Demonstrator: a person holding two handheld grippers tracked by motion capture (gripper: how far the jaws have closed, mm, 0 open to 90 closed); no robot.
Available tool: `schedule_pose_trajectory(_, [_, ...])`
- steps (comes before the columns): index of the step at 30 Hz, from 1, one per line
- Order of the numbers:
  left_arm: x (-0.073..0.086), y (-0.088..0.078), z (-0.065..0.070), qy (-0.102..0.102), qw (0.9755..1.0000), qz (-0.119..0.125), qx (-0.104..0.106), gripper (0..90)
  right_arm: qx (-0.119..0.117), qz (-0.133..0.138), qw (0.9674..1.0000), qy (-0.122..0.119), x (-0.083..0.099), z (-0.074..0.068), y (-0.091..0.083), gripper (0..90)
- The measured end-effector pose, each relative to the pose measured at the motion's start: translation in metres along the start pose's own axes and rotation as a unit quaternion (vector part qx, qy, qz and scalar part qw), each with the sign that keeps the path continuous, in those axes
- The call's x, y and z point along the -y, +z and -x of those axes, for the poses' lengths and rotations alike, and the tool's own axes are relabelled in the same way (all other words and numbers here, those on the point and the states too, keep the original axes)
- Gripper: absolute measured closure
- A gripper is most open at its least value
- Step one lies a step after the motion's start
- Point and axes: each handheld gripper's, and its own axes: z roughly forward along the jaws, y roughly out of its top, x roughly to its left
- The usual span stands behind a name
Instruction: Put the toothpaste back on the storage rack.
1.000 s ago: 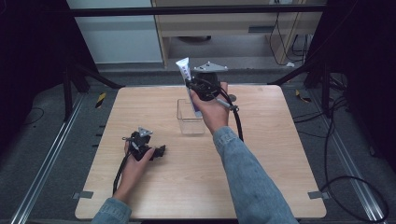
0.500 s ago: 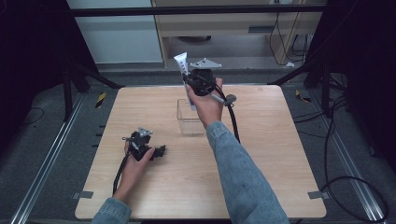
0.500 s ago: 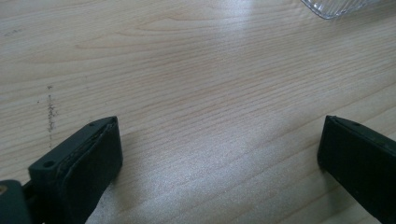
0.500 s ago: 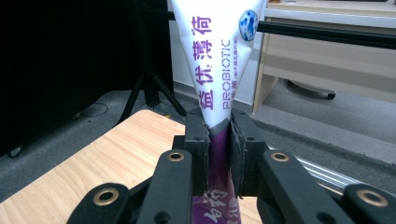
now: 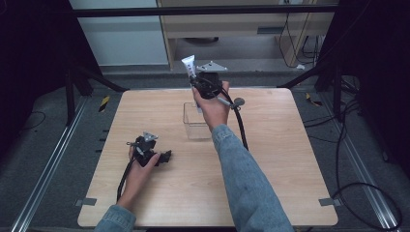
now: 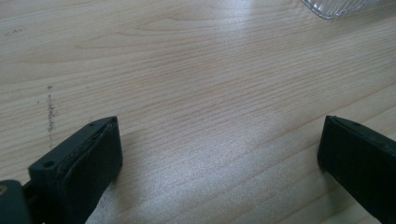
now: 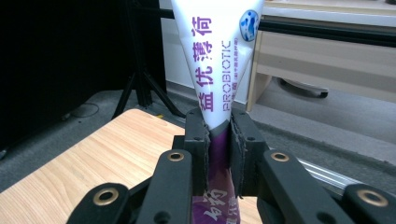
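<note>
Tube, white with a purple lower part and purple lettering, stands upright in the right gripper, whose jaws are clamped on it where white meets purple. In the high view the tube sticks up above the right gripper, over the far edge of the desk, just beyond a clear box at the desk's far middle. The left gripper lies low on the near left of the desk, well apart from the box, its jaws spread wide with nothing between them, bare wood below.
</note>
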Motion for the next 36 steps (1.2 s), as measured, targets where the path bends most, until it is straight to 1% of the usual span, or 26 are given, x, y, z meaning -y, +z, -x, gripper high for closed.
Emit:
schedule_pose_trajectory(3, [0.000,0.000,0.000,0.000,1.0000,0.000,0.000,0.0,0.001,0.000,1.0000,0.007,0.003,0.000,0.004,78.9])
schedule_pose_trajectory(7, [0.000,0.000,0.000,0.000,1.0000,0.000,0.000,0.0,0.005,-0.005,1.0000,-0.003,0.008,-0.002,0.009,78.8])
schedule_pose_trajectory(9, [0.000,0.000,0.000,0.000,1.0000,0.000,0.000,0.0,0.005,-0.009,0.9999,-0.004,0.009,-0.003,0.011,78.8])
schedule_pose_trajectory(13, [0.000,0.000,0.000,0.000,1.0000,0.000,0.000,0.0,0.005,-0.013,0.9998,-0.016,0.015,-0.005,0.014,78.9])
schedule_pose_trajectory(17, [0.000,0.000,0.000,0.000,1.0000,0.000,0.000,0.0,0.003,-0.013,0.9998,-0.011,0.020,-0.007,0.015,78.9])
schedule_pose_trajectory(20, [0.000,0.000,0.000,0.000,1.0000,0.001,0.000,0.0,0.004,-0.017,0.9997,-0.017,0.024,-0.007,0.016,78.9])
schedule_pose_trajectory(26, [0.000,0.000,0.000,0.000,1.0000,0.001,0.000,0.0,0.003,-0.025,0.9995,-0.018,0.030,-0.006,0.018,78.9])
schedule_pose_trajectory(31, [0.000,0.000,0.000,0.000,1.0000,0.001,0.000,0.0,0.002,-0.024,0.9996,-0.014,0.031,-0.006,0.020,78.9])
schedule_pose_trajectory(32, [0.000,0.000,0.000,0.000,1.0000,0.001,0.000,0.0,0.002,-0.024,0.9995,-0.018,0.031,-0.005,0.021,78.9])
schedule_pose_trajectory(36, [0.000,0.000,0.000,0.000,1.0000,0.000,0.000,0.0,0.003,-0.026,0.9995,-0.017,0.033,-0.005,0.023,78.9])
